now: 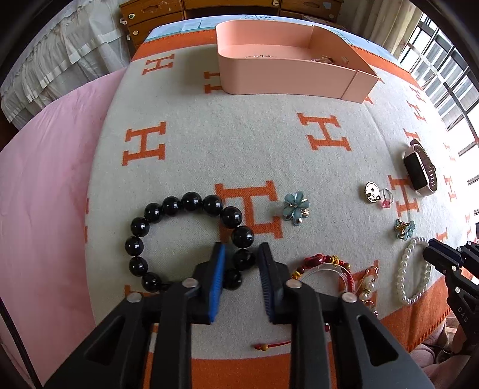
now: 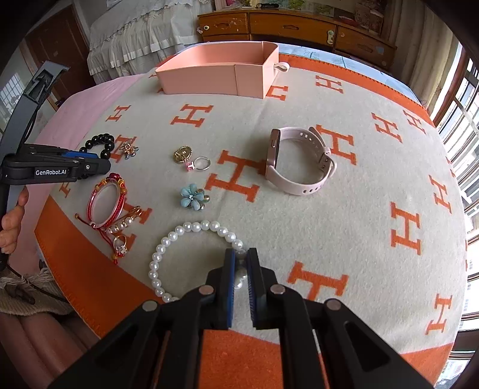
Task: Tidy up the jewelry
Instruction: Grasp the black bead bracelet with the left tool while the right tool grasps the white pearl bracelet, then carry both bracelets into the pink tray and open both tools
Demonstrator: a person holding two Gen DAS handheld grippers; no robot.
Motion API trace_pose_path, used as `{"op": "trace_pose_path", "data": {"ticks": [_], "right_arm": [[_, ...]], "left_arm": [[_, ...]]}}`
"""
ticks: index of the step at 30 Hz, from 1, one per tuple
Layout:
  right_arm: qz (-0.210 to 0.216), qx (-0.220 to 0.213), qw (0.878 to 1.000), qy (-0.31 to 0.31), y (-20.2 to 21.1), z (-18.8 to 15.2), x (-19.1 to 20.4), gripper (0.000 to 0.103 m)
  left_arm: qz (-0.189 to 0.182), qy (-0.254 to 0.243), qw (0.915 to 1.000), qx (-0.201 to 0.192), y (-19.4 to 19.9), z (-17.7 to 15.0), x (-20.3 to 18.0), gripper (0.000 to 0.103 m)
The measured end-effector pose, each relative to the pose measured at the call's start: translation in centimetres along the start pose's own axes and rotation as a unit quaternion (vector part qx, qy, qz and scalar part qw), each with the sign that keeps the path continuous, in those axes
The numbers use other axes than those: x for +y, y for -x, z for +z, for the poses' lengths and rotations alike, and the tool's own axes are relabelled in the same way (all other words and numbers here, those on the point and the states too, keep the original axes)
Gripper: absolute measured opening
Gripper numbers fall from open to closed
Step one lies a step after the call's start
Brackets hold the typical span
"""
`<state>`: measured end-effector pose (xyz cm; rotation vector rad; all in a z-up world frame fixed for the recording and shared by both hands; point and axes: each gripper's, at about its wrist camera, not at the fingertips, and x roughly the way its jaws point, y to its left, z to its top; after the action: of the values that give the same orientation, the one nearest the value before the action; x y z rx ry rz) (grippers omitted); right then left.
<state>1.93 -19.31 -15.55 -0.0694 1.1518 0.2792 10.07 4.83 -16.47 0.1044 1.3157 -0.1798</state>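
My left gripper (image 1: 241, 254) is open, its fingers straddling the right side of a black bead bracelet (image 1: 167, 206) lying on the blanket. My right gripper (image 2: 240, 258) is shut on a white pearl bracelet (image 2: 179, 232), which still lies on the blanket; it also shows in the left wrist view (image 1: 404, 269). A pink tray (image 1: 287, 74) stands at the far side with some small jewelry inside. A pink-strapped watch (image 2: 299, 161), two blue flower brooches (image 1: 296, 205) (image 2: 191, 196), a gold charm and a ring (image 2: 191, 158), and a red corded bangle (image 2: 104, 203) lie spread out.
A cream blanket (image 2: 344, 224) with orange H letters covers the bed, with a pink sheet (image 1: 45, 194) to the left. Wooden drawers (image 2: 299, 27) stand behind the bed. Windows are on the right.
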Motion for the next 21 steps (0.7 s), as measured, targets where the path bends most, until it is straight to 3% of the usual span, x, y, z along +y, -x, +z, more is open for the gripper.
{"op": "trace_pose_path", "data": {"ticks": [7, 14, 21], "right_arm": [[0.007, 0.001, 1.0, -0.014, 0.2, -0.2, -0.3, 0.007], [0.007, -0.028, 0.999, -0.016, 2.0, 0.8, 0.2, 0.007], [0.003, -0.084, 0.996, 0.001, 5.8, 4.5, 1.2, 0.007]], "left_arm": [[-0.046, 0.051, 0.9976, -0.012, 1.4, 0.1, 1.3, 0.013], [-0.068, 0.063, 0.9912, -0.095, 8.4, 1.0, 2.2, 0.013], [-0.069, 0.043, 0.9811, -0.176, 15.2, 3.8, 2.2, 0.013]]}}
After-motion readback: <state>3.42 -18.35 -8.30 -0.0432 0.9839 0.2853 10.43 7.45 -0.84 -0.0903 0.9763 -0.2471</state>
